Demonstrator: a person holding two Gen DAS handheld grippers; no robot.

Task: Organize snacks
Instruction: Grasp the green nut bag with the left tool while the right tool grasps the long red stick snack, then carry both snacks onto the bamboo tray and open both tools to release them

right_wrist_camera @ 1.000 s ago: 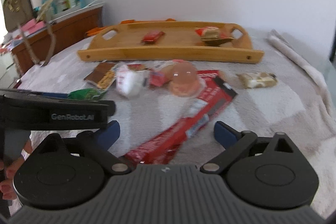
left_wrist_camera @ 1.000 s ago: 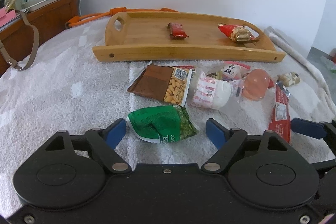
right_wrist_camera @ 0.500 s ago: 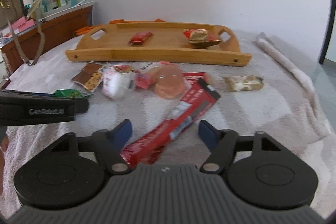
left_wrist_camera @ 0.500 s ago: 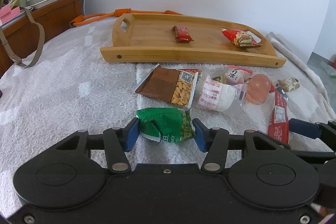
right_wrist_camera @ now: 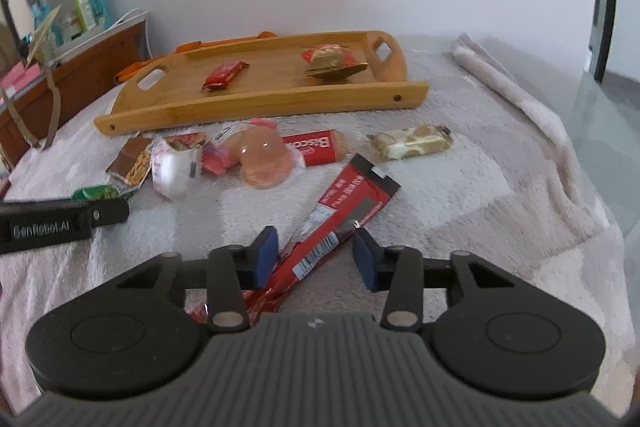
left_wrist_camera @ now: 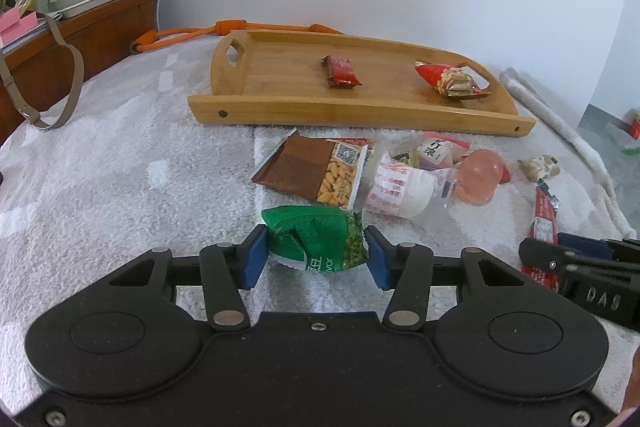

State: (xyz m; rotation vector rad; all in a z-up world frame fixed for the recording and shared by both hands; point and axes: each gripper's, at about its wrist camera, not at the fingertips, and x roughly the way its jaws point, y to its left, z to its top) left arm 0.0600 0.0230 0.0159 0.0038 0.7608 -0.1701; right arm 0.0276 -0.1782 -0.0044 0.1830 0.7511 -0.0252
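Note:
My left gripper (left_wrist_camera: 314, 255) has its jaws closing, and both blue pads press the sides of a green snack packet (left_wrist_camera: 316, 233) on the white towel. My right gripper (right_wrist_camera: 316, 257) is also closing. A long red snack packet (right_wrist_camera: 352, 195) lies between its pads, and the right pad stands clear of it. The wooden tray (left_wrist_camera: 360, 111) sits farther back and holds a small red bar (left_wrist_camera: 342, 71) and a red-and-gold wrapped snack (left_wrist_camera: 448, 81). Between the tray and the grippers lie a brown peanut packet (left_wrist_camera: 312, 167), a white-and-red packet (left_wrist_camera: 396, 187) and a pink jelly cup (left_wrist_camera: 478, 177).
A white-and-gold bar (right_wrist_camera: 412, 143) and a red biscuit pack (right_wrist_camera: 316, 147) lie to the right of the pile. On the left stands a wooden dresser (left_wrist_camera: 100, 31) with bottles and a hanging bag strap (left_wrist_camera: 60, 107). An orange rope (left_wrist_camera: 224, 27) lies behind the tray, and the folded towel edge (right_wrist_camera: 520, 99) runs along the right.
The left jaws have come in from wide apart onto the green packet. The right jaws have narrowed around the long red packet, and the right view has shifted and rolled a little.

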